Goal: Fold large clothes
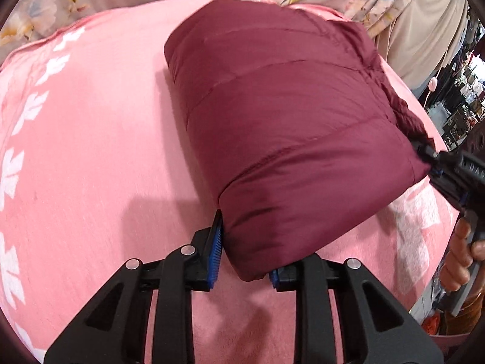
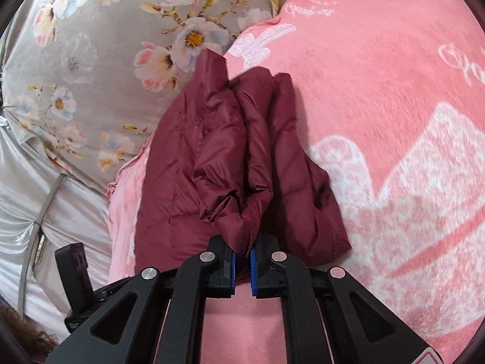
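Now your left gripper [image 1: 245, 251] and right gripper [image 2: 242, 257] each pinch the folded maroon jacket [image 1: 288, 127] on the pink blanket [image 1: 91, 151].

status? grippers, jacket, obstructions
Left gripper shut on folded maroon jacket corner. Right gripper pinching bunched edge. Pink blanket beneath; nothing blocking.

Bright, even light throughout, colours well saturated. Soft shadows cast on the pink blanket [image 1: 91, 151] to the left of the maroon jacket [image 1: 288, 127] and below it, so lit from the upper right of the left wrist view. Faint sheen caught on the jacket's fabric. Strong fisheye bending at every edge, dark rounded corners. Motion smear seen across the blanket's white pattern in the right wrist view; left wrist view noticeably sharper, softening only toward the rim.
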`<state>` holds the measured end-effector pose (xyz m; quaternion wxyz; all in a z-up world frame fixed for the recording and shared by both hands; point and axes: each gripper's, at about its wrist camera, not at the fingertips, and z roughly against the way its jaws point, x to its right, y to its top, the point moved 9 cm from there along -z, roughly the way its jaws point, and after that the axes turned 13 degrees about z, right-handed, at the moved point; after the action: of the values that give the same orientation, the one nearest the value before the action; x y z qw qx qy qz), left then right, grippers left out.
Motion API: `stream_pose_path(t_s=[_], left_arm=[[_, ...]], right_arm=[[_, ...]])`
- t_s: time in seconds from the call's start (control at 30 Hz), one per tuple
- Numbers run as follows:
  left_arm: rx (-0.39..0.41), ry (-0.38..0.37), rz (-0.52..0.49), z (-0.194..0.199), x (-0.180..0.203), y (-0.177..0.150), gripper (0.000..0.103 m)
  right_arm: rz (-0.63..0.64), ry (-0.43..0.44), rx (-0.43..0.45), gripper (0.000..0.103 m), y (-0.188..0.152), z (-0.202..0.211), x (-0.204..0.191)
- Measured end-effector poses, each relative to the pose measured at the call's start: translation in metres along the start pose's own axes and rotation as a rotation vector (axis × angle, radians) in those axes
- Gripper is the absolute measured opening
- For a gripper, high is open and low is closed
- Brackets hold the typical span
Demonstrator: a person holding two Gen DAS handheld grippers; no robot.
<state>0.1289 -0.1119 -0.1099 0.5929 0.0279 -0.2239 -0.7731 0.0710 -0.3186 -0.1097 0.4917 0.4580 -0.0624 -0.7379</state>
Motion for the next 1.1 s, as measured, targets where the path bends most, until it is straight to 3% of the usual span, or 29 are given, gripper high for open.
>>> stream_pose_path(t_s=[0.27, 0.57, 0.63, 0.7, 0.77, 0.83, 0.93, 1.1], left_arm=[[-0.01, 0.05, -0.051, -0.015, 0.0, -0.004, 0.026], [-0.007, 0.019, -0.079, -0.012, -0.004, -0.012, 0.033], [-0.007, -0.008, -0.088, 0.0, -0.007, -0.015, 0.036], [-0.015, -0.056, -0.073, 0.02, -0.014, -0.016, 0.044], [-0.01, -0.084, -0.044, 0.036, -0.022, -0.01, 0.051], [0.053, -0.085, -0.011, 0.059, -0.032, 0.008, 0.055], [0.193, -0.091, 0.011, 0.089, -0.032, 0.054, 0.06], [0.314, -0.076, 0.076, 0.098, -0.005, 0.132, 0.062]], right_arm=[[-0.017, -0.043, -0.042, 0.003, -0.023, -0.024, 0.024], [0.006, -0.075, -0.063, 0.003, -0.016, -0.028, 0.033], [0.017, -0.085, -0.06, 0.012, -0.012, -0.016, 0.033], [0.019, -0.141, -0.025, 0.041, -0.003, 0.004, 0.035], [0.026, -0.201, 0.042, 0.044, 0.018, 0.031, 0.035], [0.041, -0.255, 0.09, 0.044, 0.041, 0.047, 0.032], [0.06, -0.244, 0.136, 0.044, 0.086, 0.053, 0.01], [0.108, -0.261, 0.093, 0.044, 0.144, 0.002, -0.011]])
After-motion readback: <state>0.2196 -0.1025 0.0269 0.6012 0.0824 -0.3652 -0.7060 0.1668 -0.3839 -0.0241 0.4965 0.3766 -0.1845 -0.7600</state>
